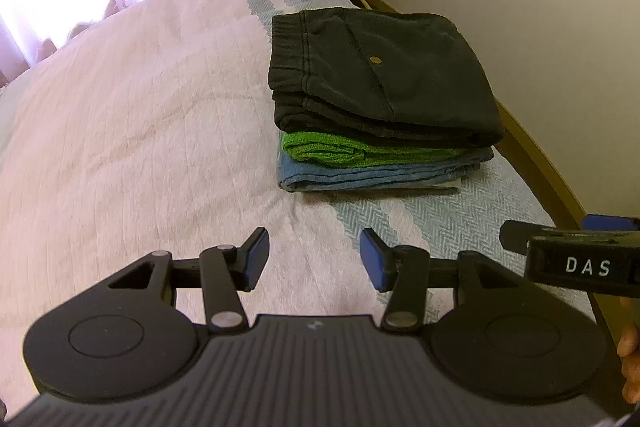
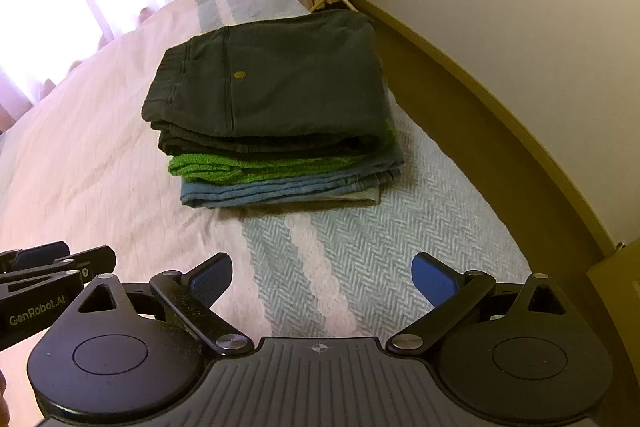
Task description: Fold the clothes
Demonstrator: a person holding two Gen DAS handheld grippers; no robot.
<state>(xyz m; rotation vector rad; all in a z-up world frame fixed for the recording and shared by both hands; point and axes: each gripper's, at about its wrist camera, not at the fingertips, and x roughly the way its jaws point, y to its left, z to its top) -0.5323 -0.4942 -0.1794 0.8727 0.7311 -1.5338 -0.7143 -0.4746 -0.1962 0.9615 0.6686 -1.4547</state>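
On bed [image 1: 120, 115], folded stack [image 1: 380, 99], waistband leftward

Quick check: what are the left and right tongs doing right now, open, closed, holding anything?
Left tongs: open, holding nothing, above the bed.
Right tongs: open, holding nothing, short of the folded clothes stack.

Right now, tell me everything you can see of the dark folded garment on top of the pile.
The dark charcoal folded garment tops the pile, lying flat, folded into a rough rectangle of several layers. It looks like thick, faded cotton. A gathered elastic waistband runs along its left edge, a stitched seam crosses its top face, and a small brass-coloured button sits beside that seam. It rests directly on the green knitted item. Neither tool touches it.
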